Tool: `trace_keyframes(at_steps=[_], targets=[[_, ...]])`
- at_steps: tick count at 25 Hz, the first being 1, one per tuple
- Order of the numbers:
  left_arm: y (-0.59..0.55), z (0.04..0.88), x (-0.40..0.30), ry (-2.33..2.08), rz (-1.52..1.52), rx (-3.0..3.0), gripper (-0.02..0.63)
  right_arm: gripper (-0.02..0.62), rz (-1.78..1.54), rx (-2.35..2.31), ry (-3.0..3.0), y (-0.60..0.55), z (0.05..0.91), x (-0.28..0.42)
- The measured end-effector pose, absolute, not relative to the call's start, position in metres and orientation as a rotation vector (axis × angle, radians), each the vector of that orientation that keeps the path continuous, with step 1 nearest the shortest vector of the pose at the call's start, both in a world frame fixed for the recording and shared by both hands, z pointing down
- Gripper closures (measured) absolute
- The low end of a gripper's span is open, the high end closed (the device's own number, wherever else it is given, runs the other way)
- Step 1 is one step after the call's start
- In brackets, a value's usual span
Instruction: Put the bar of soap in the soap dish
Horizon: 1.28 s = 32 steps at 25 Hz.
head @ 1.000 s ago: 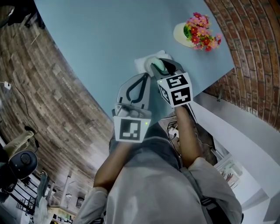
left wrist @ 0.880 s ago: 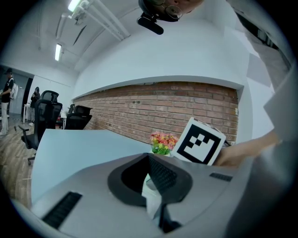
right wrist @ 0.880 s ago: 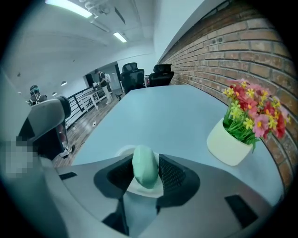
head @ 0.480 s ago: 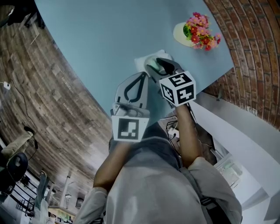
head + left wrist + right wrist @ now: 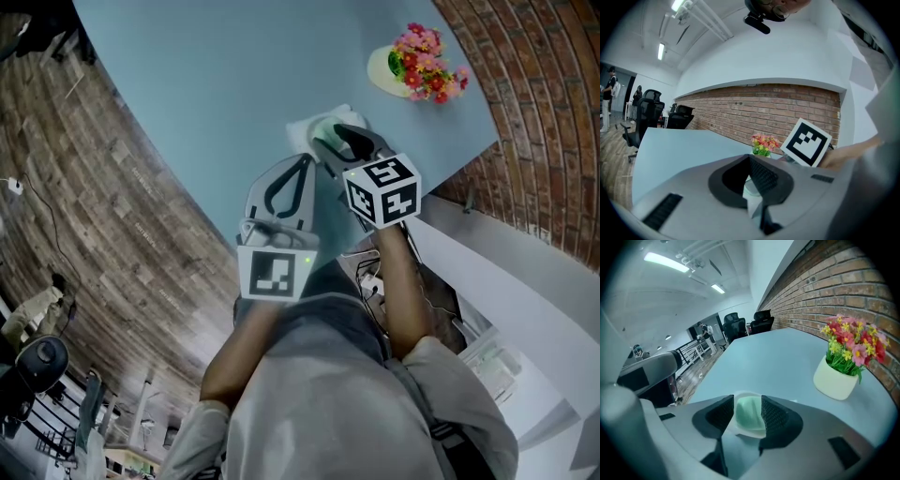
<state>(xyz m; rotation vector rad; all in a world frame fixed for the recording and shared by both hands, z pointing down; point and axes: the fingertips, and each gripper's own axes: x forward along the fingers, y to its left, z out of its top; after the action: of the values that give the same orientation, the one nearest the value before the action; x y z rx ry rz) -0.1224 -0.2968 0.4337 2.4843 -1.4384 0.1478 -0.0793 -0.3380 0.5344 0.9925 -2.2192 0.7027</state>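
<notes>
Between the opening jaws of the right hand-held gripper (image 5: 339, 141) sits the green bar of soap (image 5: 749, 412). The ribbed pads flank it on both sides and stand just clear of it. The soap lies in the white soap dish (image 5: 745, 431), which rests on the pale blue surface (image 5: 773, 357). Just beside it, the left hand-held gripper (image 5: 305, 159) has its jaws closed on nothing, with the tip near the dish. Farther out, a cream pot of flowers (image 5: 834, 380) stands on the surface near the brick wall (image 5: 834, 291).
</notes>
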Motion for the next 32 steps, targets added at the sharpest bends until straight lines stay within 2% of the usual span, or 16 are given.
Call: trace_keyframes(at_steps=[6,9,12,32], targets=[[-0.294,0.423,-0.123,-1.451,0.131,2.475,0.603,0.413,0.716,0.992,-2.289,-0.328,0.516,-0.080],[-0.289,0.422,-0.122,-1.461,0.133,2.462,0.603,0.480,0.708,0.988,-2.340,-0.320,0.502,-0.081],[-0.286,0.418,-0.118,-1.472,0.133,2.469,0.603,0.509,0.679,0.984,-2.380,-0.312,0.486,-0.079],[-0.226,0.362,-0.070,-1.540,0.083,2.504,0.603,0.571,0.349,1.068,-2.692,-0.235,0.362,-0.041]])
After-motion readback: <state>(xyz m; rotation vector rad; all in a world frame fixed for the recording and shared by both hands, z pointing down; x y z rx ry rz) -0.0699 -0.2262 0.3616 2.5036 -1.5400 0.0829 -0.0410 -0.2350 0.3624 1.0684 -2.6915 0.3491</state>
